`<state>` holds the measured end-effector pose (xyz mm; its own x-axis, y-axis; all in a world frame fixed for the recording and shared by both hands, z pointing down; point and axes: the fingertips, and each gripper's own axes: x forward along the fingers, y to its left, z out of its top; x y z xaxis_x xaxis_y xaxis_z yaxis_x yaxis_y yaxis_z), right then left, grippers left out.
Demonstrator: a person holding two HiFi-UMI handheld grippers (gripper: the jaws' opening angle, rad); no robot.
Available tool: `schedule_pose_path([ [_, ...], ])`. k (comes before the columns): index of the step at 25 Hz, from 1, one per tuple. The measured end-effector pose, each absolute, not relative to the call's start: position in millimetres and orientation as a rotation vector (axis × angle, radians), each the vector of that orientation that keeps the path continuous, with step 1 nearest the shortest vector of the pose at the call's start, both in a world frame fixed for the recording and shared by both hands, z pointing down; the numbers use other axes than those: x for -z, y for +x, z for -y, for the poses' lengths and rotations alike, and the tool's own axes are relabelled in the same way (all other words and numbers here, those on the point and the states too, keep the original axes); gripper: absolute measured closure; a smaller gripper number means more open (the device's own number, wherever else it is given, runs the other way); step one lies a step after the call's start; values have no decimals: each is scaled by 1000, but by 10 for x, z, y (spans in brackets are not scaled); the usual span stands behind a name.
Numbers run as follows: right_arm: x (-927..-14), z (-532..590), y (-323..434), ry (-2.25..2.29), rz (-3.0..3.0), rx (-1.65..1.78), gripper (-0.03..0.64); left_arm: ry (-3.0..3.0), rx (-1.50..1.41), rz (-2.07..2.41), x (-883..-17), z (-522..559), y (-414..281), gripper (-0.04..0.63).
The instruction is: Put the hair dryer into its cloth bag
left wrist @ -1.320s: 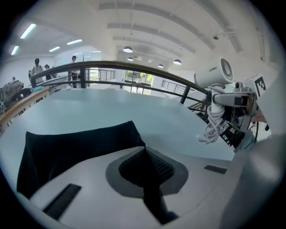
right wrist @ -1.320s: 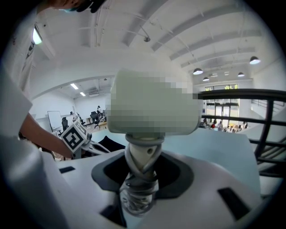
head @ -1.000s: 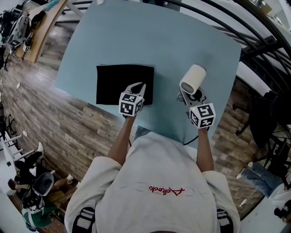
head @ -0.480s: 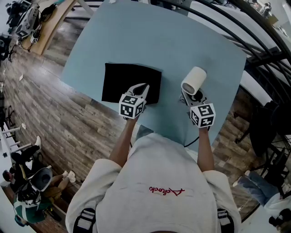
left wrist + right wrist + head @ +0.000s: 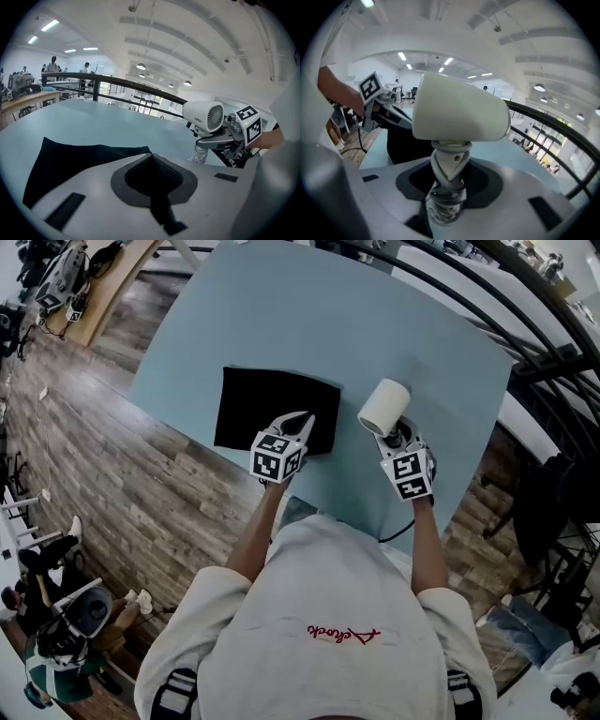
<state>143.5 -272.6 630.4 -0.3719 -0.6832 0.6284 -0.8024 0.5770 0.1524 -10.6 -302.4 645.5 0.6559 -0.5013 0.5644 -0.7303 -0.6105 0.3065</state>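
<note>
One hair dryer (image 5: 383,407), white with a short fat barrel, sits upright in the right gripper (image 5: 398,435). Its handle goes down between the jaws, which are clamped on it, and a grey cord is wound round the handle. The barrel's long axis lies crosswise to the handle. In the head view it slants from near-left to far-right, and in the right gripper view it spans the picture side-on (image 5: 459,112). In the left gripper view the grilled back end (image 5: 216,117) faces the left gripper (image 5: 302,418).

The dryer is over the right part of the light blue table (image 5: 281,315), just right of the black cloth bag (image 5: 272,409), which lies flat. The left gripper's jaws are together at the bag's near right corner. I cannot tell whether they pinch any cloth.
</note>
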Motion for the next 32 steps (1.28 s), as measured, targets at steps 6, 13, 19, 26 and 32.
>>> schedule_pose_path([
  [6, -6472, 2725, 1246, 930, 2018, 4, 449, 2353, -577, 932, -6459, 3058, -134, 583],
  [13, -6668, 2674, 1084, 710, 1904, 169, 449, 2348, -556, 922, -6460, 3061, -170, 583],
  [19, -6846, 2675, 1006, 573, 1828, 228, 449, 2338, -538, 927, -6468, 3097, -234, 583],
  [26, -6990, 2607, 941, 480, 1817, 216, 449, 2333, -513, 939, -6434, 3099, -223, 583],
  [32, -7128, 2545, 892, 392, 1783, 246, 449, 2332, -502, 944, -6428, 3074, -175, 583],
])
